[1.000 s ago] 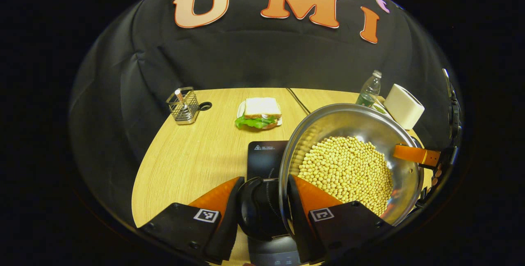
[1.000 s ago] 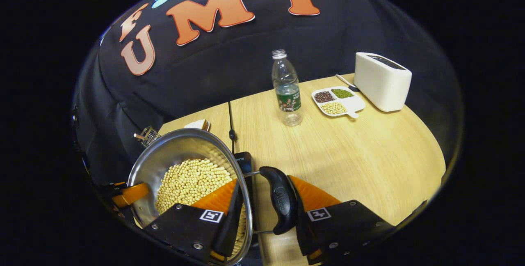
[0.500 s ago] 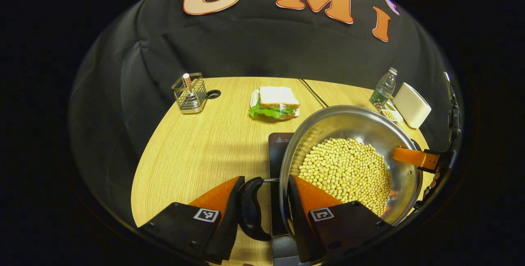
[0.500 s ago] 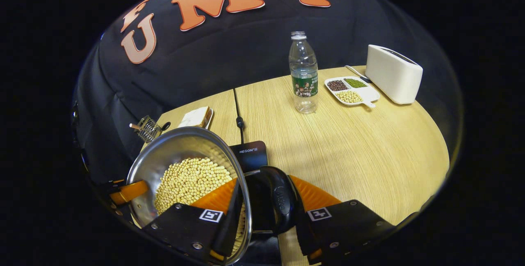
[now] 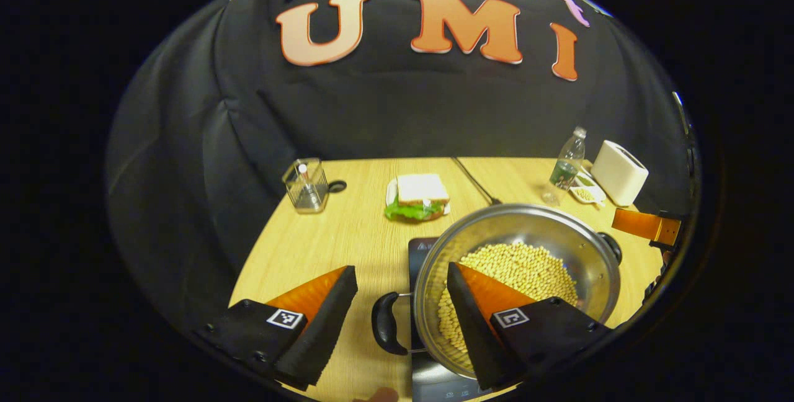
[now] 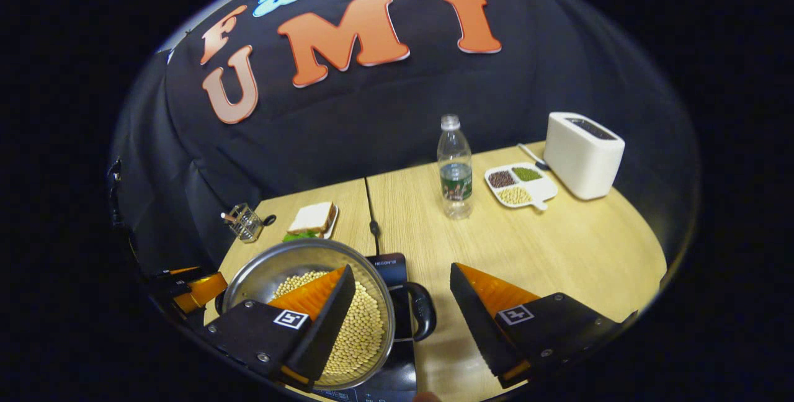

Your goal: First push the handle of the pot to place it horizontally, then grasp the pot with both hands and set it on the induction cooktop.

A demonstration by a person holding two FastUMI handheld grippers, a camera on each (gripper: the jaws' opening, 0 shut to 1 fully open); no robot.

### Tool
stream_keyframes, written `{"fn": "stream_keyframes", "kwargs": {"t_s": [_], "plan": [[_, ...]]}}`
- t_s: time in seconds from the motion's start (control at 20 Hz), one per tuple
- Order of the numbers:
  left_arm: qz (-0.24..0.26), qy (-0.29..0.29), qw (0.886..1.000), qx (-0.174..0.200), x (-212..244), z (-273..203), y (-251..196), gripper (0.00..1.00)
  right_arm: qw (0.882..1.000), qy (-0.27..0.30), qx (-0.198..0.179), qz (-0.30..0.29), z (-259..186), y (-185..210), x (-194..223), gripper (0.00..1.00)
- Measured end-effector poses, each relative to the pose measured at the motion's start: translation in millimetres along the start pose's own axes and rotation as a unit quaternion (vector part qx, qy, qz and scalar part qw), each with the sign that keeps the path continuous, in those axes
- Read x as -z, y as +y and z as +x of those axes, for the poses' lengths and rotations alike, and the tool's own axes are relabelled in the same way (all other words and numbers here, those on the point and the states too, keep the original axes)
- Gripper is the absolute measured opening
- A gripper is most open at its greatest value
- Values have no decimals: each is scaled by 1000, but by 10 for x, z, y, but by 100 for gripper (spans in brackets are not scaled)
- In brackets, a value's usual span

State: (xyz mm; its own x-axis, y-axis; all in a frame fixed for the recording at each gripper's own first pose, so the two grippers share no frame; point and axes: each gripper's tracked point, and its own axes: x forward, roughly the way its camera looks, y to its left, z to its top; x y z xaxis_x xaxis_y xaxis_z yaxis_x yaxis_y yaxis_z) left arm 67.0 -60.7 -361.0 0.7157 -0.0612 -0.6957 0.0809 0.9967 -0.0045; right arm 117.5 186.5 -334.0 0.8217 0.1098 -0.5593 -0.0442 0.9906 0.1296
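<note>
Left gripper view: the pale wood-grain bench (image 5: 322, 241) fills mid-frame; at lower right the round steel pot (image 5: 595, 278) of beans sits on the flat black induction cooktop (image 5: 420, 247). Left claw (image 5: 402, 306) and right claw (image 6: 402, 299) both gape wide, gripping nothing.

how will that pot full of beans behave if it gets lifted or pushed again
The pot probably feels heavy for its size, since beans cover its floor. It looks rigid steel, so it shouldn't flex. Loose beans may slide and shift the weight if it tilts, so gripping both side handles seems wise. Pushed, it might slide on the smooth cooktop.
</note>
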Motion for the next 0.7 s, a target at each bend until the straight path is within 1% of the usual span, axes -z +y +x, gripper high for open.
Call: {"fn": "stream_keyframes", "kwargs": {"t_s": [0.15, 0.2, 0.25, 0.3, 0.35, 0.45, 0.5, 0.55, 0.7], "plan": [[8, -86, 996, -9, -580, -481, -51, 94, 998, -62, -3, -17, -452, -92, -487, 95], [0, -111, 994, -8, -755, -665, -80, 99, 996, -81, 0, -23, -615, -148, -637, 95], [-10, -136, 991, -8, -921, -854, -100, 100, 995, -98, -1, -29, -782, -195, -782, 95], [-17, -162, 987, -11, -1089, -1037, -88, 94, 993, -114, -6, -33, -958, -219, -921, 95], [-18, -194, 981, -16, -1290, -1251, -40, 100, 991, -131, -5, -38, -1116, -275, -1069, 95], [-8, -255, 966, -34, -1646, -1663, 43, 99, 985, -163, 14, -53, -1411, -468, -1333, 95], [-3, -276, 960, -38, -1768, -1842, 70, 100, 982, -178, 20, -60, -1565, -531, -1454, 95], [-8, -290, 956, -34, -1860, -1987, 53, 100, 979, -192, 23, -64, -1713, -578, -1548, 95], [-43, -308, 950, -2, -2106, -2464, 52, 100, 971, -227, 30, -67, -2121, -734, -1767, 95]]}}
